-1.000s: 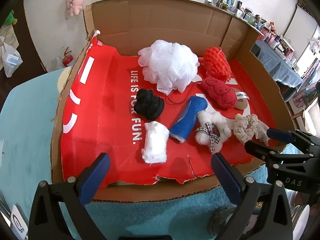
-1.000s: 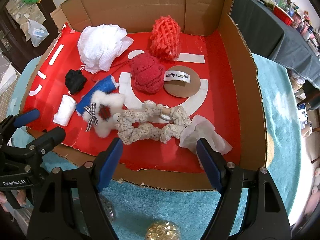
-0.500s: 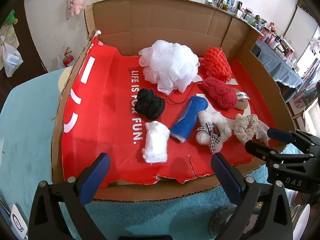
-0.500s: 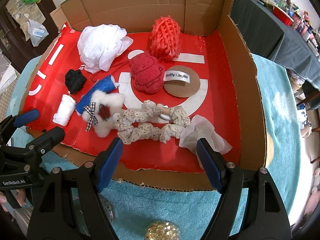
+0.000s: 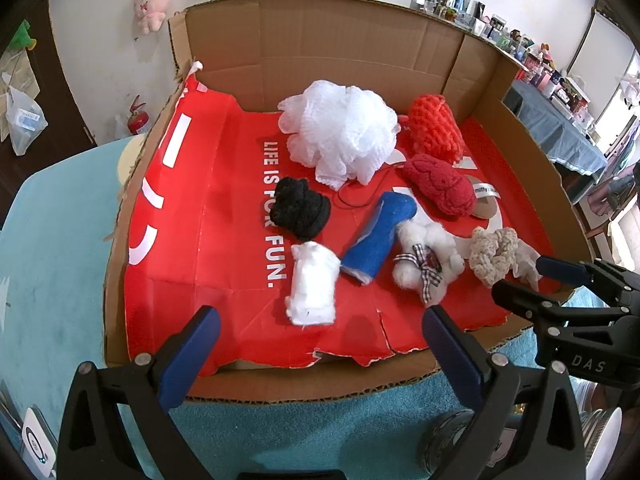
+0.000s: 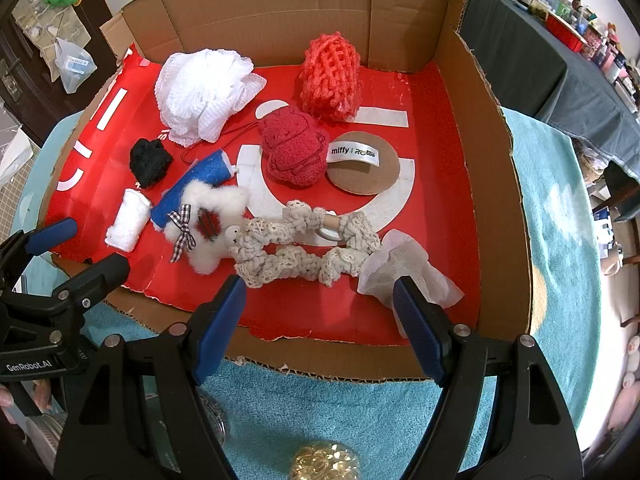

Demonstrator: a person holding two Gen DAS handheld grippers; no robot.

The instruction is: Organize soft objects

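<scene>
While both tools hang outside the near edge of the cardboard tray (image 6: 496,184), every soft thing lies inside it on the red liner (image 5: 224,208).

Layout, right wrist view: white mesh pouf (image 6: 202,94) upper left, orange net sponge (image 6: 330,76) upper centre near the back wall, red plush (image 6: 294,150) mid-frame with its tag over a cardboard disc (image 6: 366,176). Lower left of centre: black knit piece (image 6: 150,162), white roll (image 6: 128,224), blue roll (image 6: 192,186), fluffy white bear (image 6: 210,228) touching the blue roll. Cream crochet loop (image 6: 296,248) runs from the bear toward a white gauze bag (image 6: 404,270) at lower right.

No sorted rows or groups are evident; items sit loosely, several overlapping. Judgement: this fits either a pile awaiting sorting or a finished gathering into the tray; pictures do not settle which.

Left tool (image 5: 320,340): jaws spread wide, gripping nothing, white roll just beyond. Right tool (image 6: 320,308): jaws likewise wide apart and empty, with the crochet loop and gauze bag just past the tips; contact cannot be confirmed. Both are over the teal towel (image 6: 560,208) on the worktop.
</scene>
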